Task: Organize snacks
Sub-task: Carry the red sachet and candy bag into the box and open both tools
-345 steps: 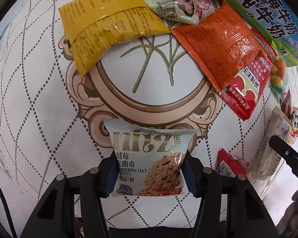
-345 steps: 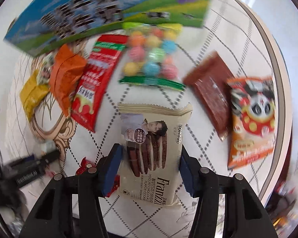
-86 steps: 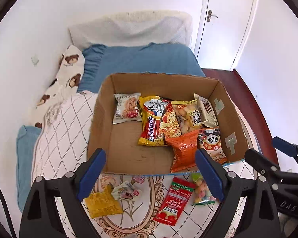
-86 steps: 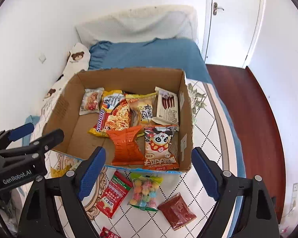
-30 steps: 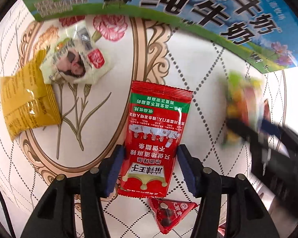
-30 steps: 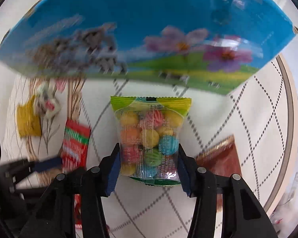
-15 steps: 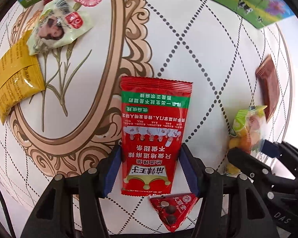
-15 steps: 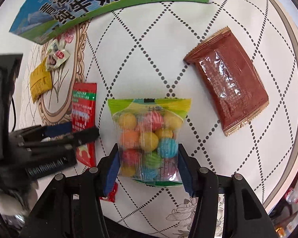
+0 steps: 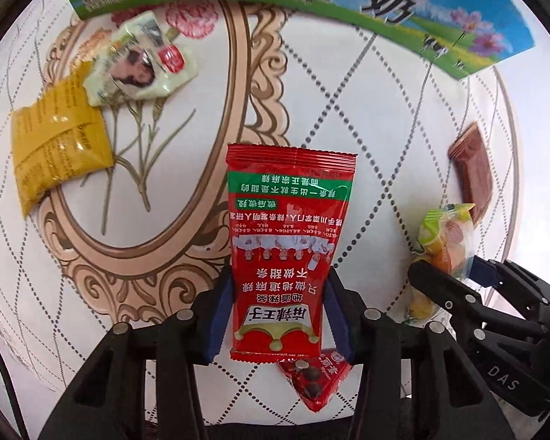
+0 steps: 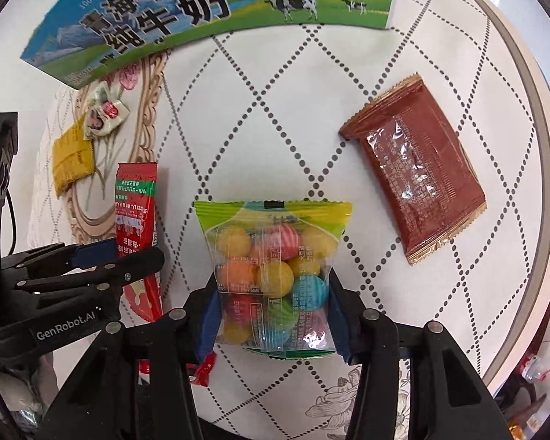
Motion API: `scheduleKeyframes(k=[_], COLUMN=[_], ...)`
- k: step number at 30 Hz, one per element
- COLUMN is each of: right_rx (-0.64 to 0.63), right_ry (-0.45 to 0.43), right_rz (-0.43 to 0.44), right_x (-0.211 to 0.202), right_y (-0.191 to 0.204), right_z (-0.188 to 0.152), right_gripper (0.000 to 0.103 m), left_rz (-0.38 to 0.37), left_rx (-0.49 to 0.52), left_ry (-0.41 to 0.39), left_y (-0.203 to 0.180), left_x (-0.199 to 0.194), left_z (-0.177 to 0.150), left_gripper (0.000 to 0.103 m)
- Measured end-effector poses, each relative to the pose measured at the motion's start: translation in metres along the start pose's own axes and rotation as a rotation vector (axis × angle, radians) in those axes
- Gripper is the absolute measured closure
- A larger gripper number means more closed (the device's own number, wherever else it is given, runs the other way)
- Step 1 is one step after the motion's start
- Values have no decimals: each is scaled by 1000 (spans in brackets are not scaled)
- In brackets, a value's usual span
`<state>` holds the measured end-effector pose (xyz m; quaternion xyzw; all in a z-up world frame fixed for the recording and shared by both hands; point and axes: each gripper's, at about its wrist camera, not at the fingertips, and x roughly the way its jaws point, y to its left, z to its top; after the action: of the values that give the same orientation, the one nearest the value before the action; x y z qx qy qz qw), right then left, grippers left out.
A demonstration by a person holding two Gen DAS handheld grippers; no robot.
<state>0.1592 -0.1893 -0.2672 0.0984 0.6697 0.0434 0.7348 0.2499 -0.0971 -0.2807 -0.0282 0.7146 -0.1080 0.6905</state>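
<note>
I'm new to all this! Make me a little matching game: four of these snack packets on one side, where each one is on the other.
1. long red packet
2. clear bag of coloured balls
3. brown foil packet
4. yellow packet

A. between the right tongs
B. under a pale packet's corner
C. between the left tongs
D. lying alone, right of the ball bag

Pairs: 1-C, 2-A, 3-D, 4-B

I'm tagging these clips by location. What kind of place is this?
Probably a home, though no walls show: a round table under a quilted floral tablecloth, loose snack packets such as the candy bag and the red packet, and a printed milk carton beside them.
</note>
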Motion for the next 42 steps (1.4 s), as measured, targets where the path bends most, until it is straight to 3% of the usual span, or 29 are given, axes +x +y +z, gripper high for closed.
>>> scheduleKeyframes(k=[5, 11, 16, 22, 27, 31, 35, 38, 42], right_rx=[3, -4, -44, -76, -62, -34, -13, 4, 51], right_ry=[-46, -137, -232, -306, -302, -265, -201, -161, -98], right_rz=[70, 186, 239, 223, 224, 227, 226, 227, 244], right_x=[-30, -85, -137, -164, -156, -133, -101, -80, -53], right_y=[3, 19, 36, 57, 67, 74, 84, 88, 86], right_z=[2, 25, 65, 125, 178, 212, 239, 250, 260], right_gripper=[51, 51, 51, 51, 51, 51, 51, 51, 48], left_rz=[-2, -88, -110, -23, 59, 140, 187, 185, 125], left_rx=[9, 22, 66, 93, 92, 77, 44, 13, -43], left_ry=[-102, -202, -253, -305, -255, -136, -29, 35, 114], left_y=[0, -9, -11, -4, 12, 27, 43, 55, 68], left_x=[-47, -124, -179, -216, -209, -185, -152, -130, -109], left_z=[-7, 5, 50, 110, 177, 228, 254, 265, 270], left_gripper=[59, 59, 59, 59, 58, 58, 58, 56, 55])
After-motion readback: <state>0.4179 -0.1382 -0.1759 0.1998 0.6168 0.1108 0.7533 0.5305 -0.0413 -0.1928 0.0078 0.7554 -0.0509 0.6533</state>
